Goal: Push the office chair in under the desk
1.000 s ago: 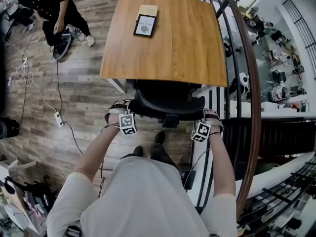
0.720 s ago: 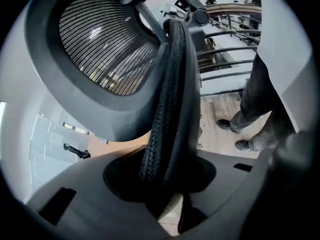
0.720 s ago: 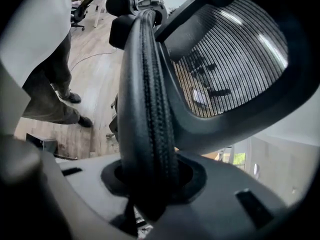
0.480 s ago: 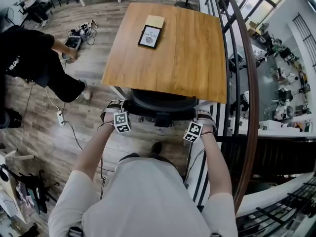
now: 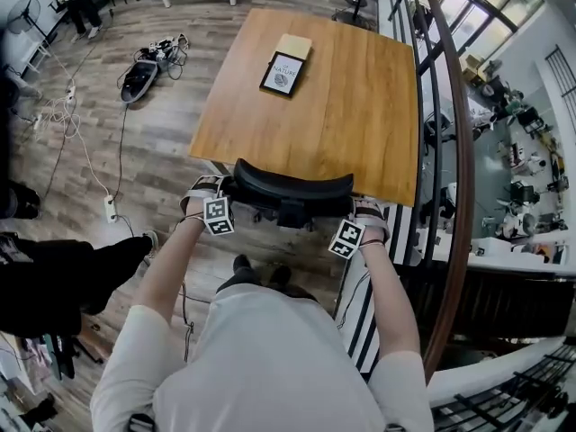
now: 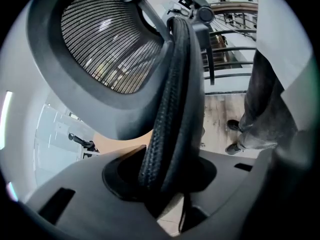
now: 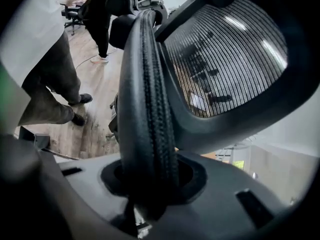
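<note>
While the person stands just short of the table (image 5: pixel 346 115), the left hand-held gripper (image 5: pixel 219 193) and the right hand-held gripper (image 5: pixel 362 209) each clamp the padded top rim of the office chair (image 5: pixel 292 187), one at either end of its back. Both gripper views show that dark ribbed rim running down between the jaws and seated there, with the mesh back beyond it.

The chair's back stands right at the table's near edge, and its seat is out of sight, apparently already under the tabletop. By my reading the push is nearly done: what remains is at most a last nudge toward the table, then letting go with both grippers.

Counted: two grippers, one chair, one table. At the table's far end lie two things, a framed card (image 5: pixel 283 73) and a tan pad (image 5: pixel 294 46) touching it on its far side.
</note>
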Motion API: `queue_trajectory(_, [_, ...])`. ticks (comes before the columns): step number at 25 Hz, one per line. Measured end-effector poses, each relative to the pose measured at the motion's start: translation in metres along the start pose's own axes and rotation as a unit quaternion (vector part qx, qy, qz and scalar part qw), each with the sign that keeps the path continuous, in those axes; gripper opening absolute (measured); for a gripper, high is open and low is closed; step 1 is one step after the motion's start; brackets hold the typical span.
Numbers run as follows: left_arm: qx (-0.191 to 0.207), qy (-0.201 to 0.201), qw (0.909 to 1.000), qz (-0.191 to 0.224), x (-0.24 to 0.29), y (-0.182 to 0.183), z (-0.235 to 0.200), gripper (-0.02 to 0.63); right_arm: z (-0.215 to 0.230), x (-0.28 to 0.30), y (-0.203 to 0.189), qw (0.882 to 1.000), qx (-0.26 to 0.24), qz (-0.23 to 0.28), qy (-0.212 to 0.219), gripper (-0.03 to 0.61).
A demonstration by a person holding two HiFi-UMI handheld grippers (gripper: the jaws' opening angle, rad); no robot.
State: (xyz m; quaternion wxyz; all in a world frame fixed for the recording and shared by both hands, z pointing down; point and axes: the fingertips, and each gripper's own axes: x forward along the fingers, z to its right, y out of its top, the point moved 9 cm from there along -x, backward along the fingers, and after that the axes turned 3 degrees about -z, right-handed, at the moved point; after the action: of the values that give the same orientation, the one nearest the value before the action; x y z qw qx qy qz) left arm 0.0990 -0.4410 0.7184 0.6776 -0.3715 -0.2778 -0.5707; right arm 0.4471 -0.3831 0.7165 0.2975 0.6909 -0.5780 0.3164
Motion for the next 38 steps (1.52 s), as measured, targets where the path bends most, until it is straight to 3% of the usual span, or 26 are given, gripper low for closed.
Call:
queue_trajectory(11, [0.020, -0.022, 0.9995, 0.007, 0.004, -0.005, -0.021, 0.149, 0.012, -0.002, 0.006, 0.999, -0.011, -0.013, 0.036, 0.104])
queue_trajectory(17, [0.000, -0.056, 0.9983, 0.020, 0.001, -0.006, -0.018, 0.237, 0.006, -0.005, 0.003, 0.997, -0.023, -0.021, 0.064, 0.180])
queue_trajectory(20, [-0.015, -0.058, 0.9979, 0.026, -0.004, -0.005, -0.019, 0.261, 0.008, -0.007, -0.001, 0.998, -0.004, -0.029, 0.063, 0.213])
queue_trajectory(26, [-0.028, -0.048, 0.9975, 0.043, -0.025, -0.007, -0.025, 0.261, 0.014, -0.023, -0.008, 0.998, 0.025, -0.035, 0.055, 0.216])
queue_trajectory(34, [-0.094, -0.049, 0.9918, 0.073, -0.061, -0.006, -0.032, 0.264, 0.024, -0.064, -0.008, 0.995, 0.095, -0.005, 0.040, 0.216])
queue_trajectory(38, [-0.115, -0.039, 0.9874, 0.101, -0.085, -0.004, -0.039, 0.264, 0.034, -0.092, 0.000, 0.987, 0.151, 0.028, 0.039, 0.216])
